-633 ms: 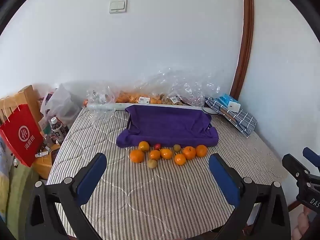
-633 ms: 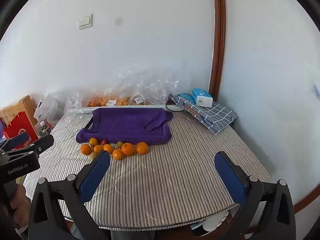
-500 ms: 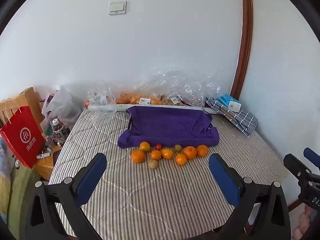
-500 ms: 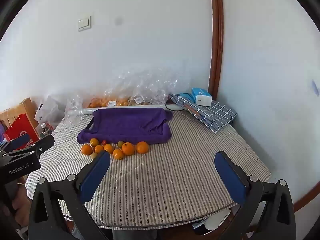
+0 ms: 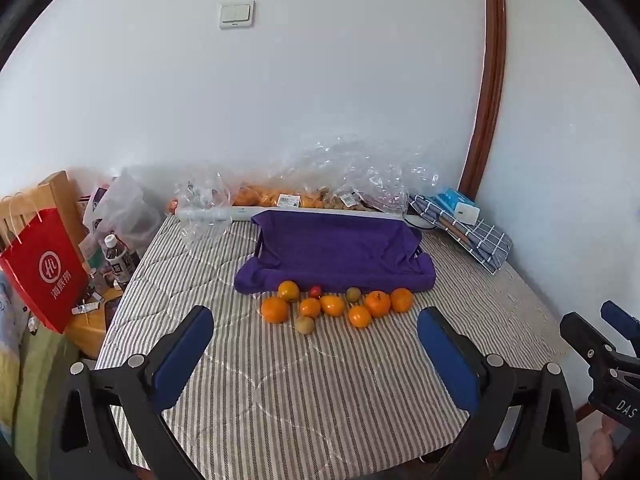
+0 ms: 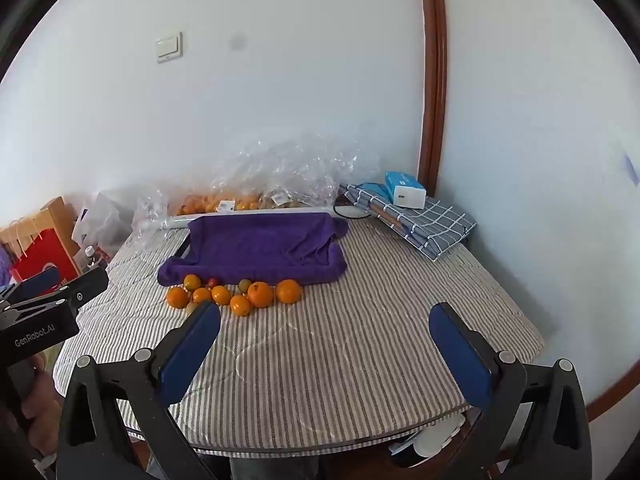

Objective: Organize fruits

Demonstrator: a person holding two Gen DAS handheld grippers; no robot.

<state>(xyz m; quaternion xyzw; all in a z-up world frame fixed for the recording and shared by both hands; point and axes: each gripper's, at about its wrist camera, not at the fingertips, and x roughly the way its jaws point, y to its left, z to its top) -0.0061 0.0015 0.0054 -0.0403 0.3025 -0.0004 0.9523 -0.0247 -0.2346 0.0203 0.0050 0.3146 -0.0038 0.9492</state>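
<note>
1. The left gripper (image 5: pixel 316 338) is held with its blue pads spread as wide as they go, nothing between them, above the near part of the striped tablecloth (image 5: pixel 320 392).
2. The right gripper (image 6: pixel 324 338) is likewise fully spread and empty, over the same cloth and further to the right.
3. The fruits (image 5: pixel 336 306) are found well ahead of both grippers, clustered on the tablecloth just in front of the purple-towel-covered tray (image 5: pixel 340 252), some touching one another.
4. They are judged light, round and firm-skinned, so rolling is likely when one is nudged; each is best taken across its widest middle, with the pads closed gently so the skin is not bruised.
5. An outer fruit, such as the large orange (image 5: pixel 275 309) at the left end, is judged easiest to take first, since its neighbours are crowded.
6. Mostly oranges of differing sizes are seen, glossy and bright; one small red fruit (image 5: pixel 315 291) and two dull greenish-brown ones (image 5: pixel 305 325) lie among them.
7. Further back, against the wall, more fruit is seen inside crumpled clear plastic bags (image 5: pixel 320 184).
</note>
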